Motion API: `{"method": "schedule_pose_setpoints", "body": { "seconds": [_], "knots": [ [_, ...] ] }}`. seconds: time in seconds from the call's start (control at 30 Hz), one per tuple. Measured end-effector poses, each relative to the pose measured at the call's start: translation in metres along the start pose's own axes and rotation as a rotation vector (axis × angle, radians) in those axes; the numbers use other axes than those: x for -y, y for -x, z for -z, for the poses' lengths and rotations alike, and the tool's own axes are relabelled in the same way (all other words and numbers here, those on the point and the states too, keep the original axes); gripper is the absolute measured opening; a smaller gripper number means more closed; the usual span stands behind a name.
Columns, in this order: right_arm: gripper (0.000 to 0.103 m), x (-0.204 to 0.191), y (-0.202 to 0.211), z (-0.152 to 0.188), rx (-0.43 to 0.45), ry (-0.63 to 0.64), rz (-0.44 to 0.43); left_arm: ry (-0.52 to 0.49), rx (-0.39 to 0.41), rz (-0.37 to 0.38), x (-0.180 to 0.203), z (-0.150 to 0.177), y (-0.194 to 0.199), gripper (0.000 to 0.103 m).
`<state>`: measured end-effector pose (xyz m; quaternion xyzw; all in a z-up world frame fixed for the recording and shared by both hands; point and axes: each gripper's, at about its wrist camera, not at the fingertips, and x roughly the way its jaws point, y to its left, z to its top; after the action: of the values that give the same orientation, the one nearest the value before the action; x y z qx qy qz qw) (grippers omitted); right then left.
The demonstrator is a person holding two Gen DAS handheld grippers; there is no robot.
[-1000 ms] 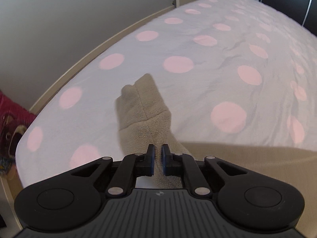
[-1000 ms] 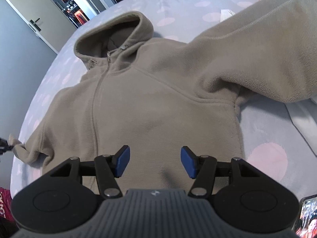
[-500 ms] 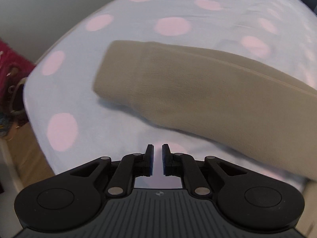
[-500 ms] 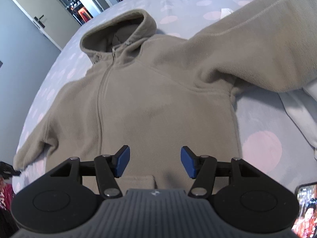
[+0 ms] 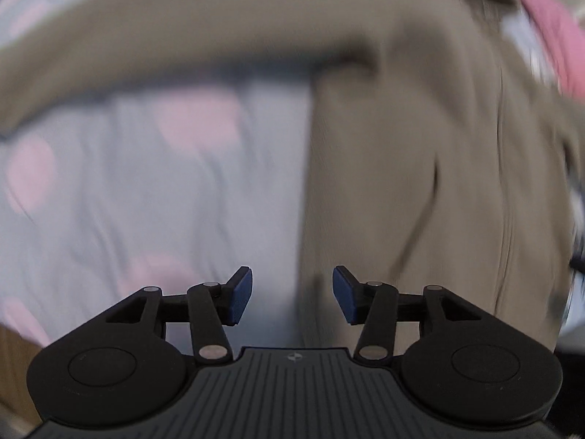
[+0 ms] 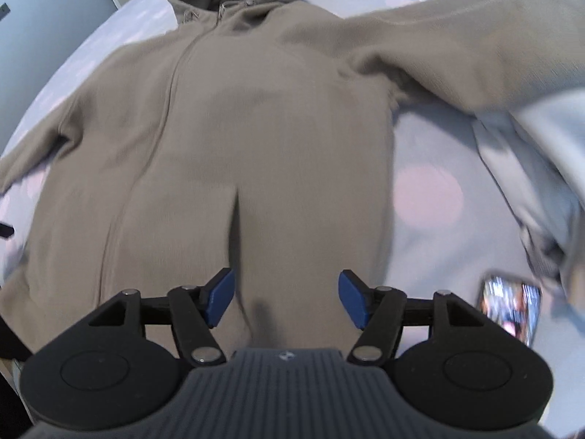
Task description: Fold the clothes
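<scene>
A beige fleece hoodie [image 6: 263,117] lies face up on the bed, zipper running down its front and hood at the far end. Its sleeves spread out to both sides. My right gripper [image 6: 286,300] hovers open over the hoodie's lower hem, nothing between its blue pads. In the blurred left wrist view the hoodie's body [image 5: 420,168] fills the right side and a sleeve [image 5: 146,47] arches across the top. My left gripper [image 5: 292,294] is open and empty above the sheet, just left of the hoodie's side edge.
The bed sheet [image 6: 431,226] is pale with pink dots. A phone [image 6: 510,312] with a lit screen lies at the right near a pale grey garment [image 6: 541,168]. A pink cloth [image 5: 548,44] shows at the far right. A grey wall [image 6: 40,18] stands left of the bed.
My left gripper let go of the sleeve cuff, opened wide and swung right toward the hoodie's body. The sleeve now lies flat. My right gripper moved closer over the hem.
</scene>
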<state>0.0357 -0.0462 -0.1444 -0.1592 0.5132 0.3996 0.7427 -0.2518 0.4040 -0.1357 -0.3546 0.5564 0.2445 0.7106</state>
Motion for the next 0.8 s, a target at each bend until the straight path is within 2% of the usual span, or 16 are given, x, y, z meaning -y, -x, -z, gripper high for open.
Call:
{"method": "schedule_pose_setpoints", "body": {
  "seconds": [0.17,0.27,0.33,0.4,0.47,0.53,0.6,0.67,0.8],
  "knots": [
    [0.071,0.003,0.014,0.040,-0.035,-0.046,0.045,-0.067,-0.120,0.001,0.029,0.033,-0.026,0.048],
    [0.071,0.014,0.010,0.060,-0.096,-0.131,0.040,-0.084,-0.152,-0.032,0.030,0.036,-0.036,0.051],
    [0.071,0.018,0.004,0.070,-0.130,-0.188,0.017,-0.089,-0.169,-0.039,0.032,0.036,-0.041,0.052],
    [0.065,0.019,-0.004,0.078,-0.158,-0.232,-0.025,-0.100,-0.201,-0.017,0.036,0.039,-0.047,0.052],
    [0.058,0.009,-0.009,0.081,-0.149,-0.187,0.015,-0.122,-0.225,0.005,0.044,0.044,-0.053,0.051],
    [0.050,-0.006,-0.010,0.082,-0.138,-0.107,0.056,-0.175,-0.206,-0.020,0.054,0.049,-0.054,0.050],
    [0.034,-0.022,-0.008,0.081,-0.131,-0.007,0.092,-0.228,-0.180,-0.038,0.063,0.052,-0.051,0.042],
    [0.025,-0.034,-0.005,0.080,-0.131,0.076,0.115,-0.241,-0.160,-0.010,0.065,0.051,-0.043,0.024],
    [0.021,-0.034,0.012,0.072,-0.149,0.127,0.071,-0.224,-0.130,0.076,0.064,0.047,-0.015,0.017]
  ]
}}
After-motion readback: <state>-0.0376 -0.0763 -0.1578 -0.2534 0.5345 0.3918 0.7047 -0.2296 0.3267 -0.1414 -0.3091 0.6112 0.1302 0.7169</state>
